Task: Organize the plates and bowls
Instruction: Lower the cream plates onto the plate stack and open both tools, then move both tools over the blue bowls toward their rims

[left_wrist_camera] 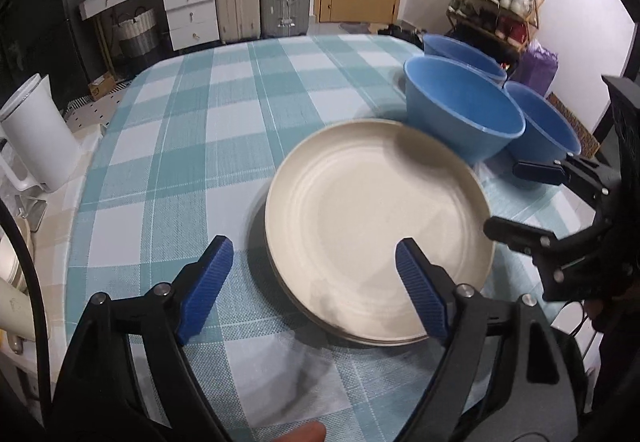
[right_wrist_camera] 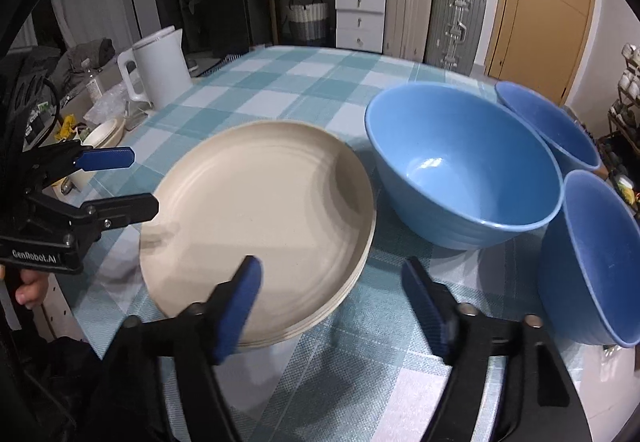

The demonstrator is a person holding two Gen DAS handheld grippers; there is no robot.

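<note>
Here, both ribbed-padded hand-held grippers, left (left_wrist_camera: 314, 290) and right (right_wrist_camera: 332, 306), agape above smooth cream plates (right_wrist_camera: 256, 230).

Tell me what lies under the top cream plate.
Under the top cream plate the rims of more cream plates show at the stack's edge, resting on the checked tablecloth. Their faces are covered, so whether anything lies between them cannot be seen.

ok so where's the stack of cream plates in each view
Left wrist view: the stack of cream plates sits centre-right, just beyond the hand-held gripper's fingers.
Right wrist view: the stack sits centre-left, left of the nearest blue bowl.
Shared landmark: the white kettle.
</note>
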